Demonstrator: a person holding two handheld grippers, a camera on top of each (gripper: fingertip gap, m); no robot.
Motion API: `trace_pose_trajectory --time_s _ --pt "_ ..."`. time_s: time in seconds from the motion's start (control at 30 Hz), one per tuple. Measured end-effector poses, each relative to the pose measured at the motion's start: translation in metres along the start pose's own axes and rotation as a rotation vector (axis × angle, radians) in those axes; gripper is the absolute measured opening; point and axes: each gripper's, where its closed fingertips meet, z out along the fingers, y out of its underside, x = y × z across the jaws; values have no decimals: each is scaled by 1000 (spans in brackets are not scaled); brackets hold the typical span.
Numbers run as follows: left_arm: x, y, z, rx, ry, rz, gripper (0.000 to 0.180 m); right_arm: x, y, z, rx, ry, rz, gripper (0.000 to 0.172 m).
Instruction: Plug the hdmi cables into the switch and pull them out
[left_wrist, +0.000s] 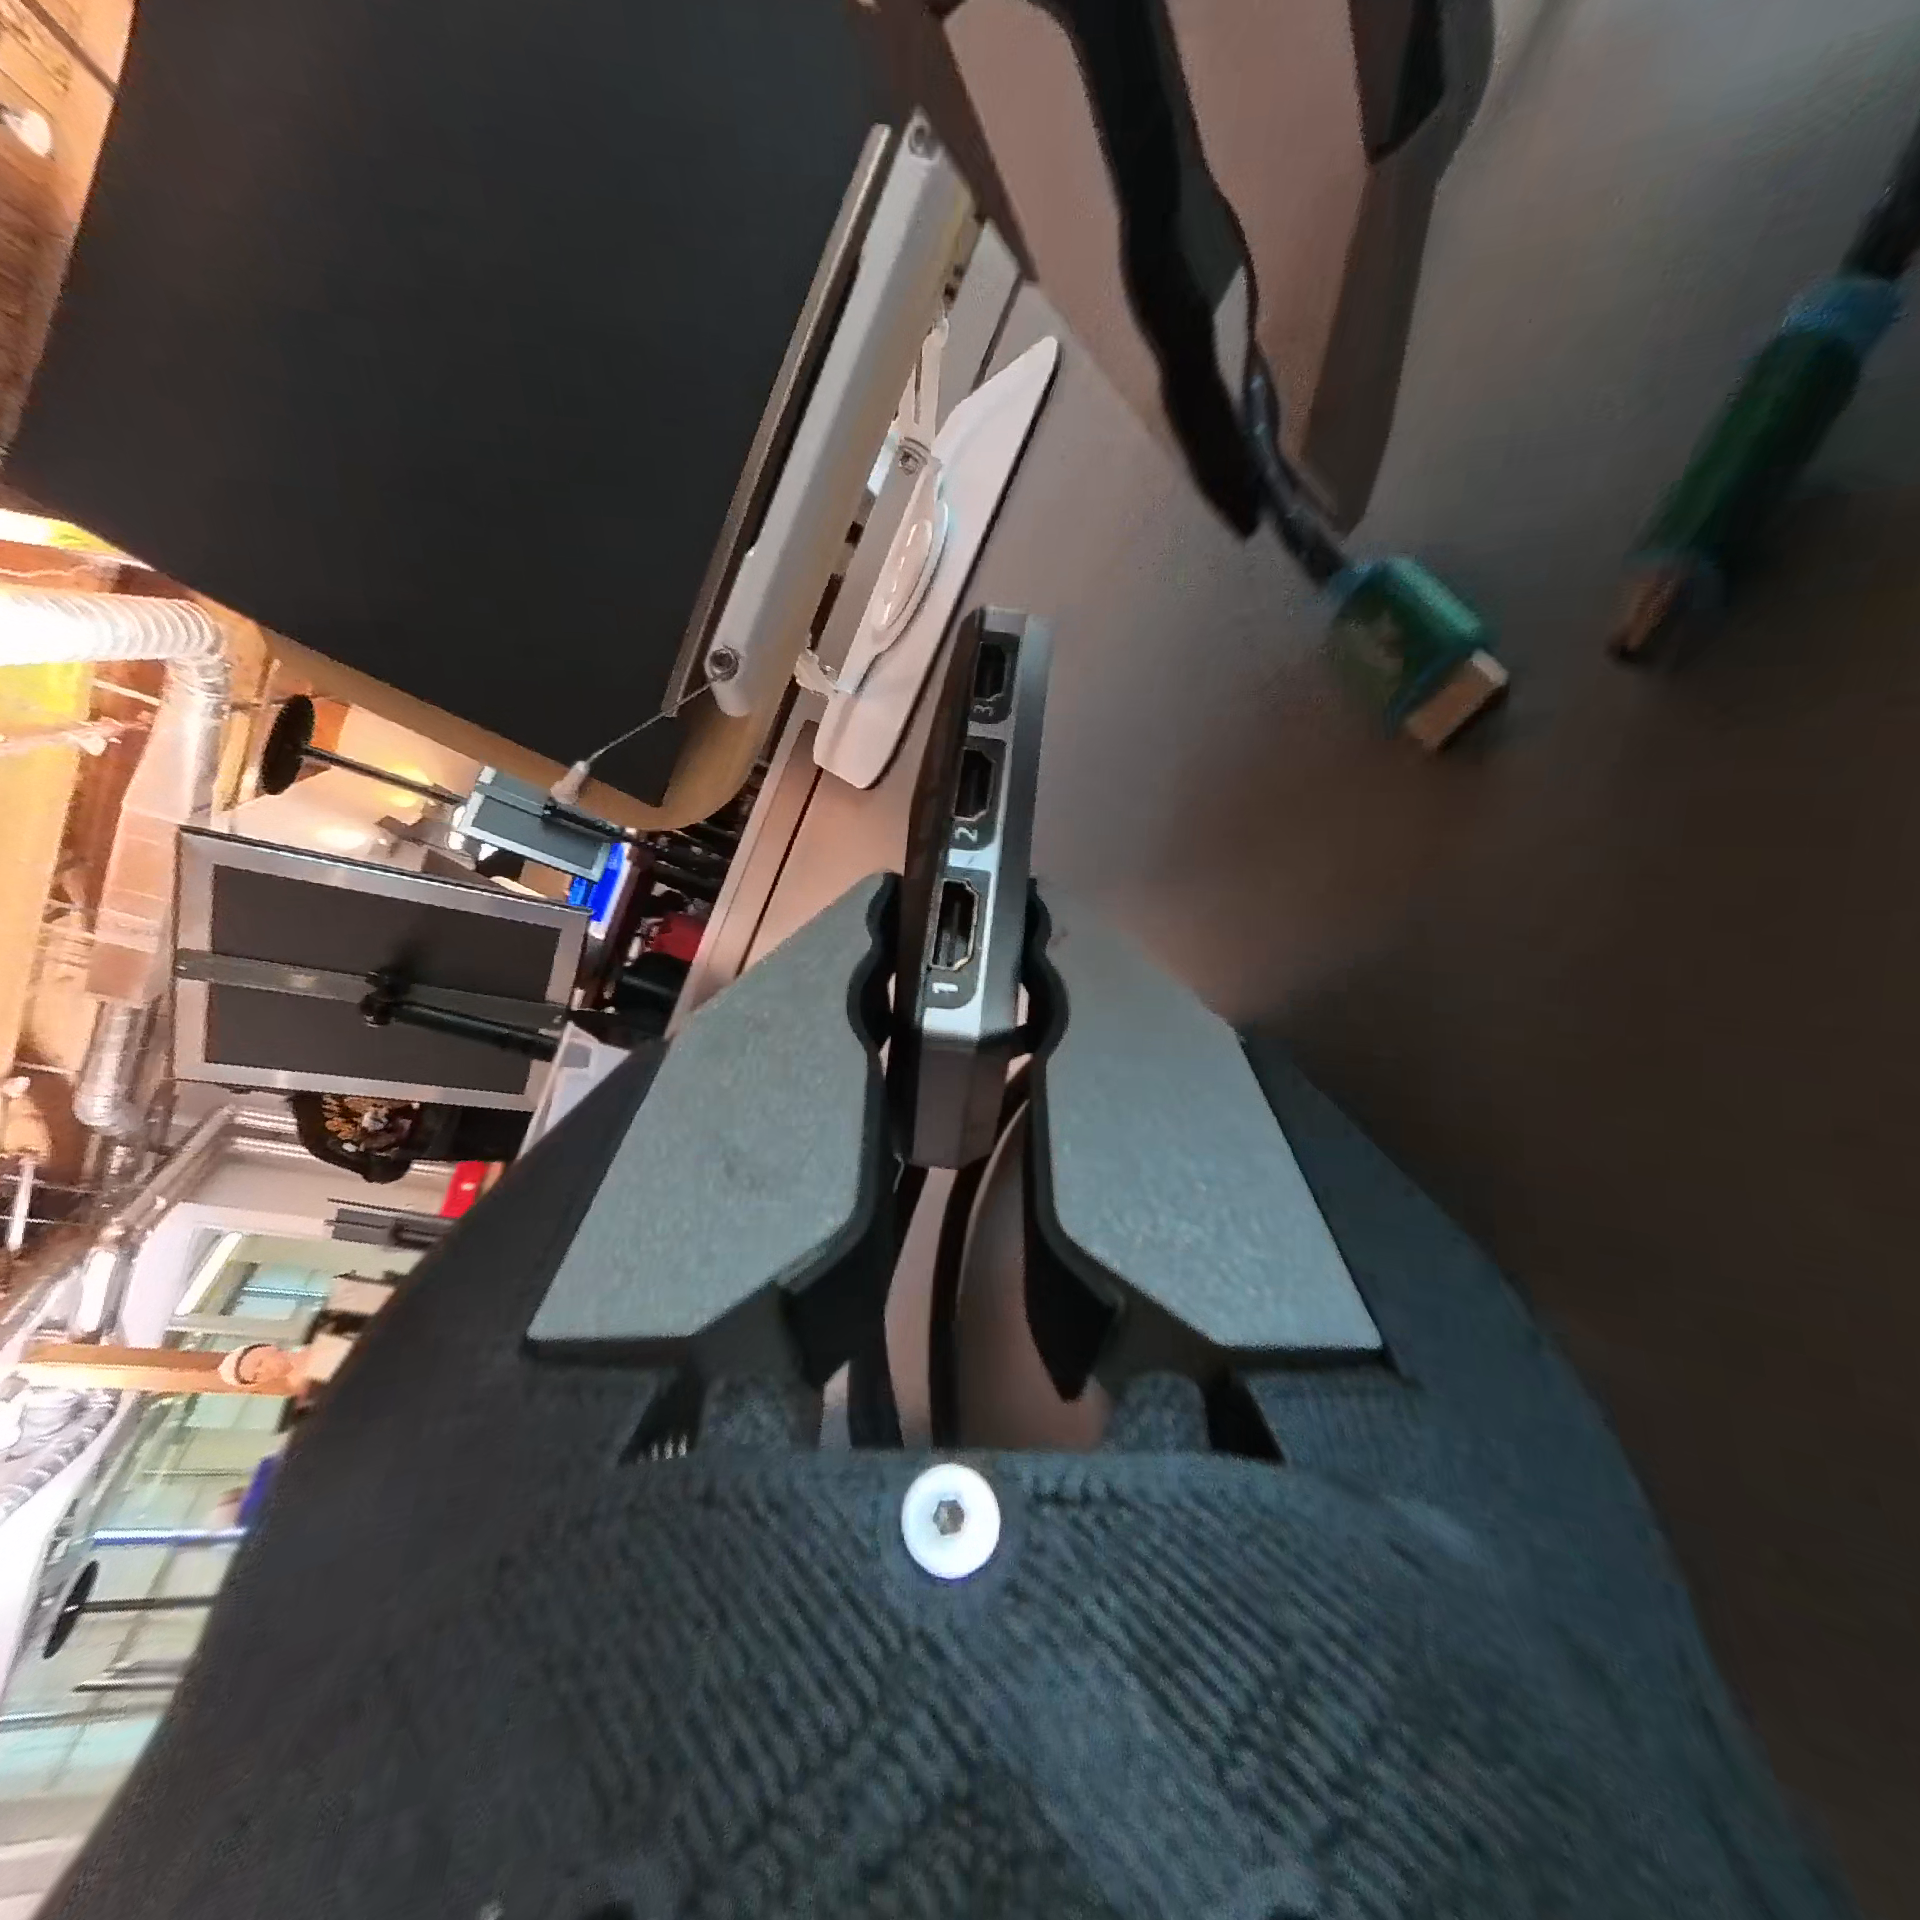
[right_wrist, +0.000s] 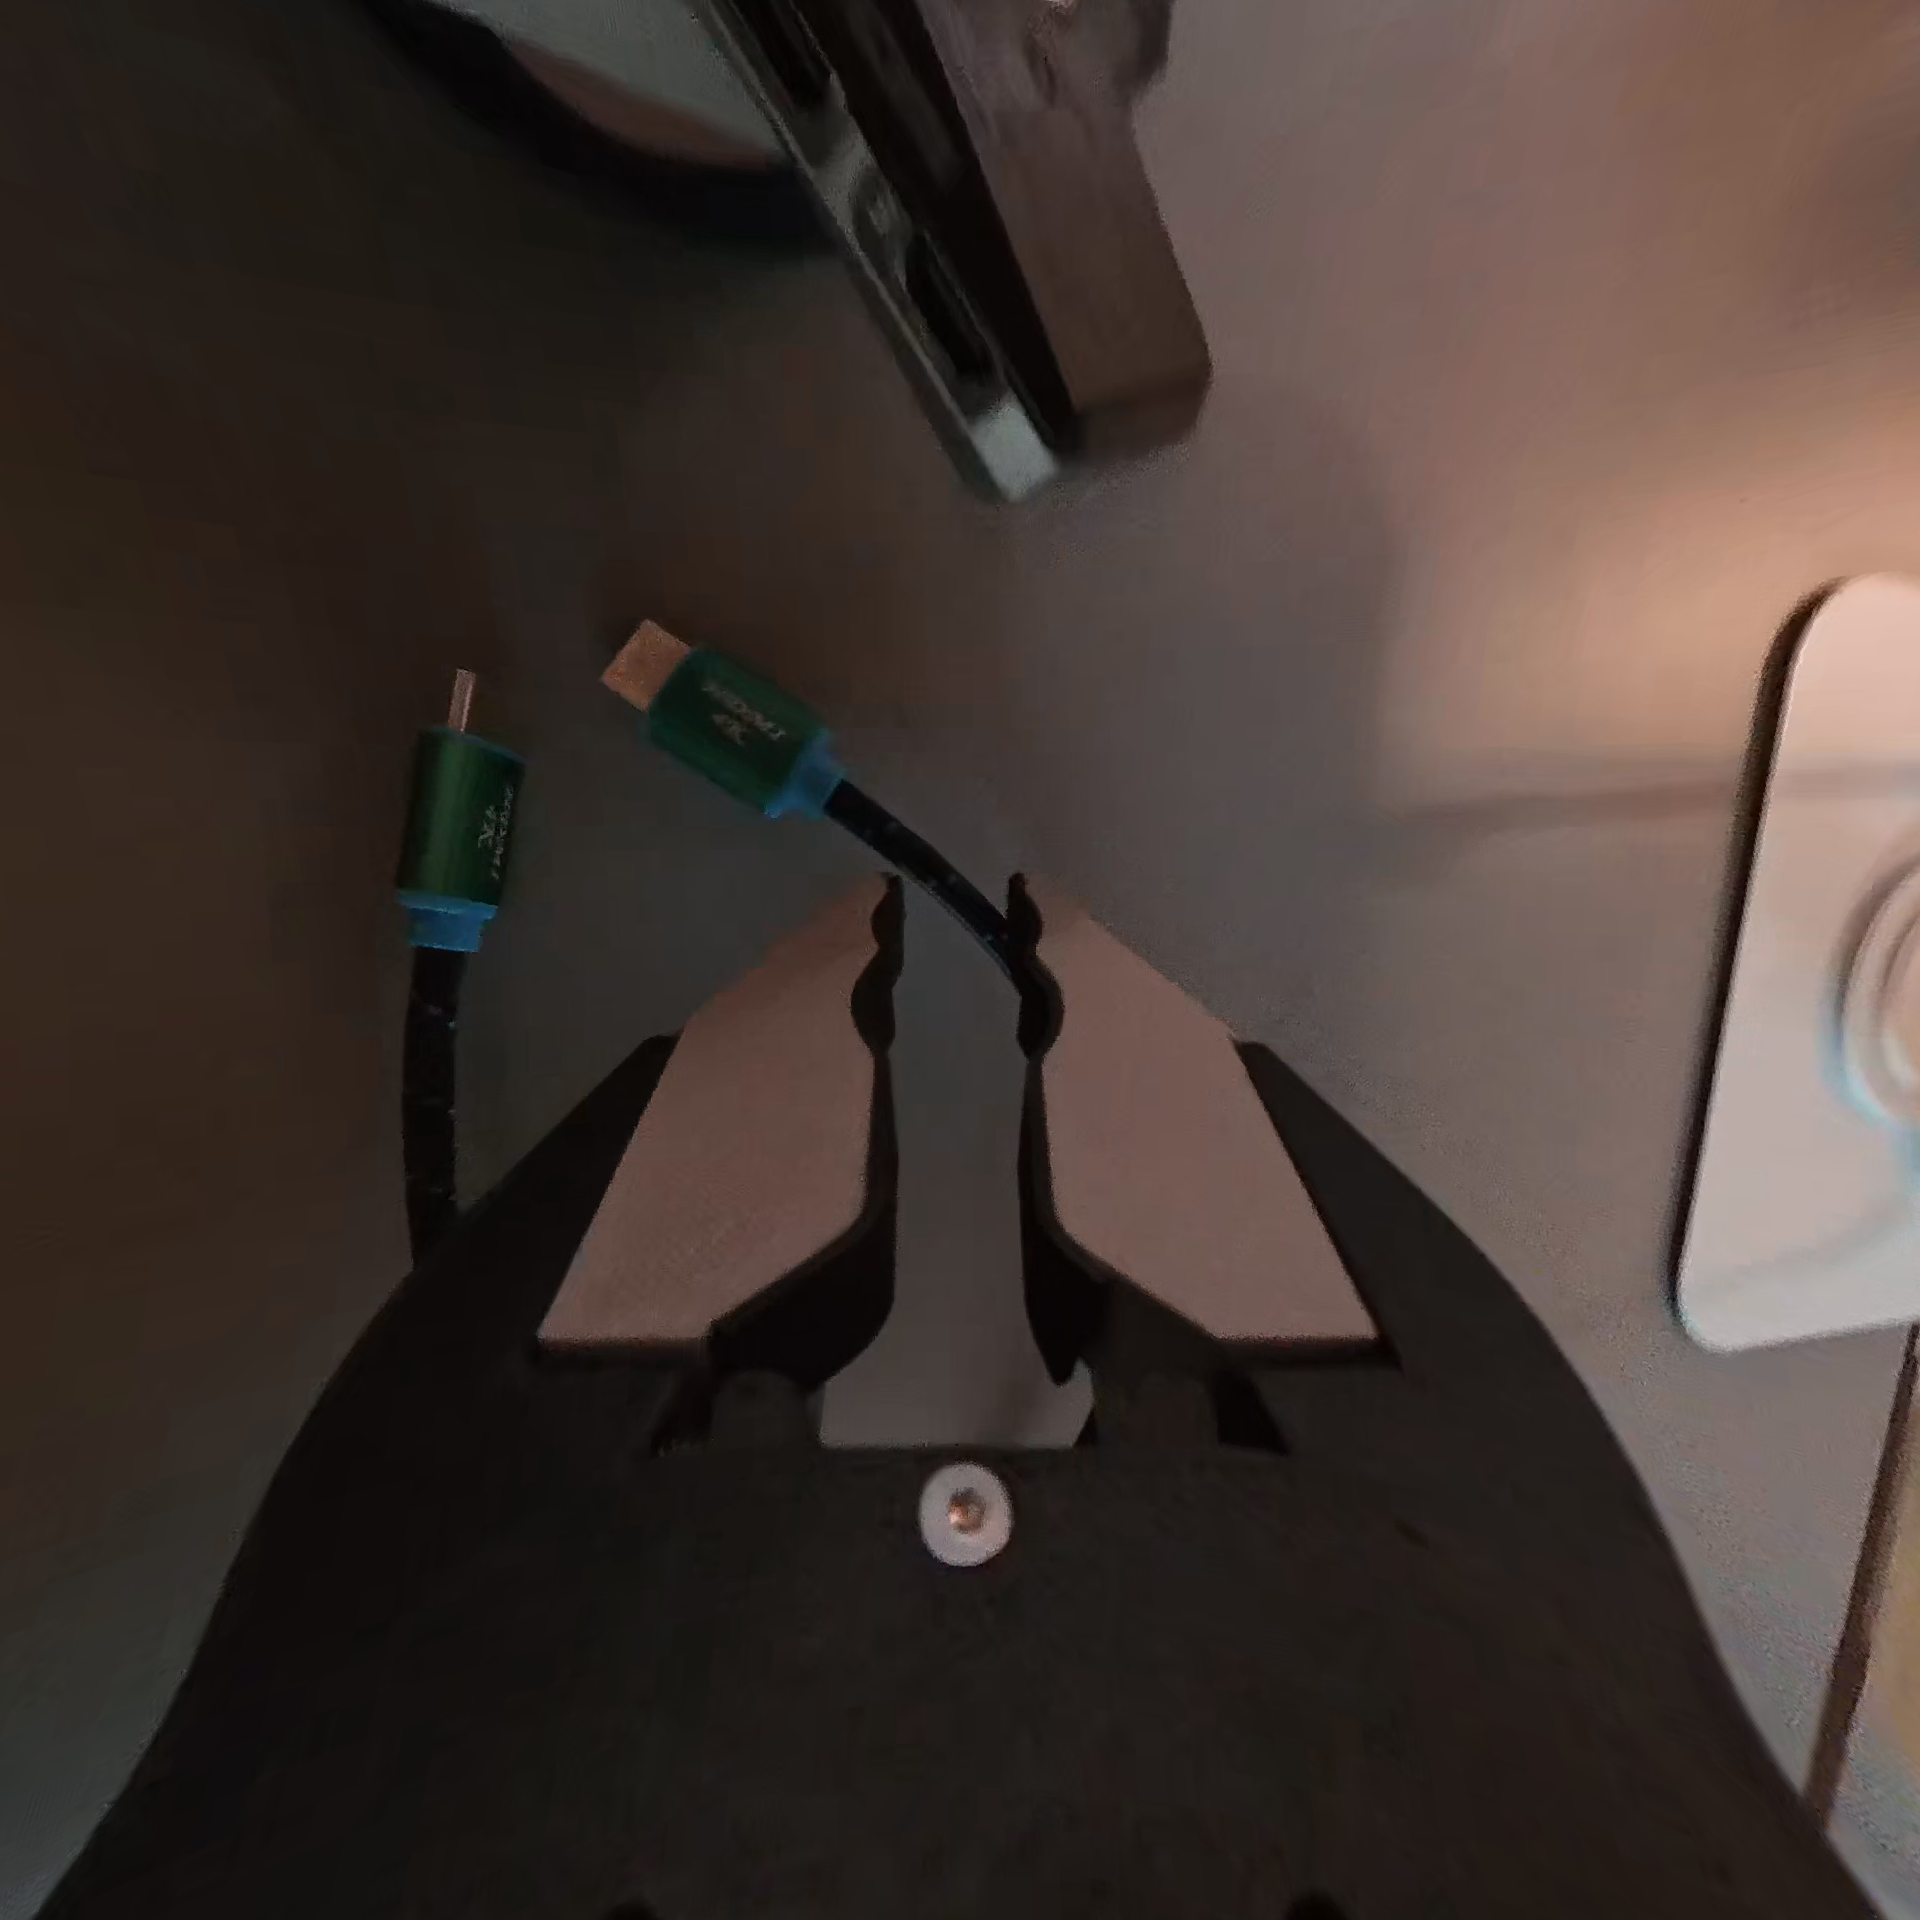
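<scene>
switch (left_wrist: 961, 894) lengthwise between left tongs (left_wrist: 958, 940)

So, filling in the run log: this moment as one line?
left gripper: clamps switch | right gripper: jaws apart, empty | both HDMI plugs: unplugged

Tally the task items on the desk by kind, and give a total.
HDMI switch, clamped in the left claw: 1
Green HDMI plugs, both unplugged: 2, one just ahead of the right claw, one to its left
White pad: 1
Total: 4
</scene>
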Motion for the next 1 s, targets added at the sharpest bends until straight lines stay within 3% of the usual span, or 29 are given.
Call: trace_pose_trajectory --time_s 0.13,0.23,0.37,0.53,0.73,0.87,1.0 --pt "2 -1 2 -12 -14 48 19 -15 29 -11 -74 4 221 15" --pt "3 -2 2 -16 -23 66 19 -16 53 -23 -124 112 455 13" --pt "5 -4 2 -20 -24 73 19 -31 65 -33 -90 134 661 11" --pt "9 -8 1 -10 -37 136 20 -38 54 -44 27 139 531 15" --pt "14 -8 2 -23 -47 215 19 -35 20 -46 261 -14 372 17" --pt "15 -8 3 -22 -40 208 19 -37 17 -38 279 -144 307 19" --pt "16 -8 3 -22 -33 209 19 -33 26 -29 241 -169 282 27"
